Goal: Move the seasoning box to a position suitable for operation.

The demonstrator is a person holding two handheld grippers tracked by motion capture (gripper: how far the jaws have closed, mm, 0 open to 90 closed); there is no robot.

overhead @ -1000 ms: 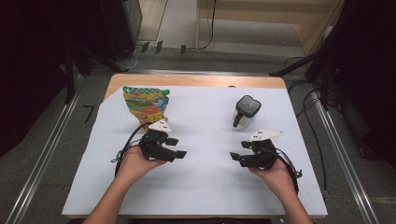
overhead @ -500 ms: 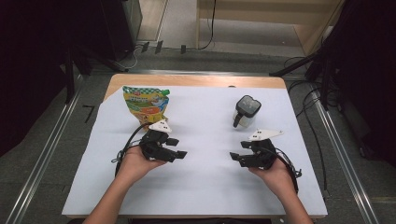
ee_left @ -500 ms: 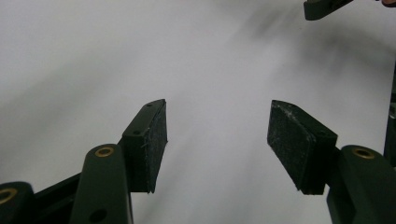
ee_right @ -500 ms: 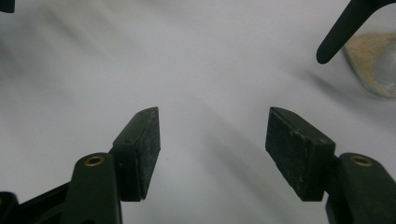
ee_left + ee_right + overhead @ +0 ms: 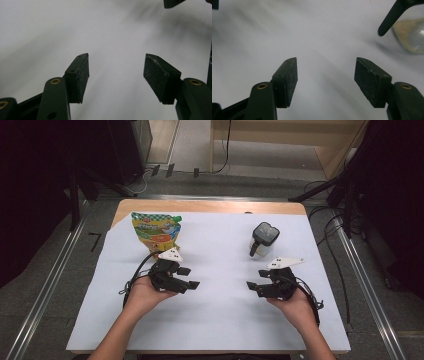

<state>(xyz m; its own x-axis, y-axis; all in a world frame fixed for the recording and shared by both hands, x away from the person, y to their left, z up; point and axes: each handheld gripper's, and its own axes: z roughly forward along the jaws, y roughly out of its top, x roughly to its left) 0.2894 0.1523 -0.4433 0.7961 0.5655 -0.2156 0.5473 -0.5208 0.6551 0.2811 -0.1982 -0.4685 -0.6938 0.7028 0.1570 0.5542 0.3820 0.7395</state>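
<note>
Both hands rest on the white sheet [image 5: 220, 320], each with a black gripper, jaws turned toward each other. My left gripper [image 5: 189, 277] stands open with nothing between its pads; in the left gripper view [image 5: 116, 56] just bare sheet lies between them. My right gripper [image 5: 256, 281] is open and empty too, as the right gripper view [image 5: 326, 60] confirms. A colourful printed pouch [image 5: 155, 231] lies just behind the left gripper. A clear container with a black lid and handle [image 5: 263, 240] stands behind the right gripper, and its base [image 5: 412, 37] appears at the upper right of the right gripper view.
The sheet covers a wooden table [image 5: 210, 206] whose far edge shows bare. Metal rails [image 5: 365, 275] run along both sides on the floor, with cables [image 5: 325, 215] at the right. Dark equipment stands beyond the far corners.
</note>
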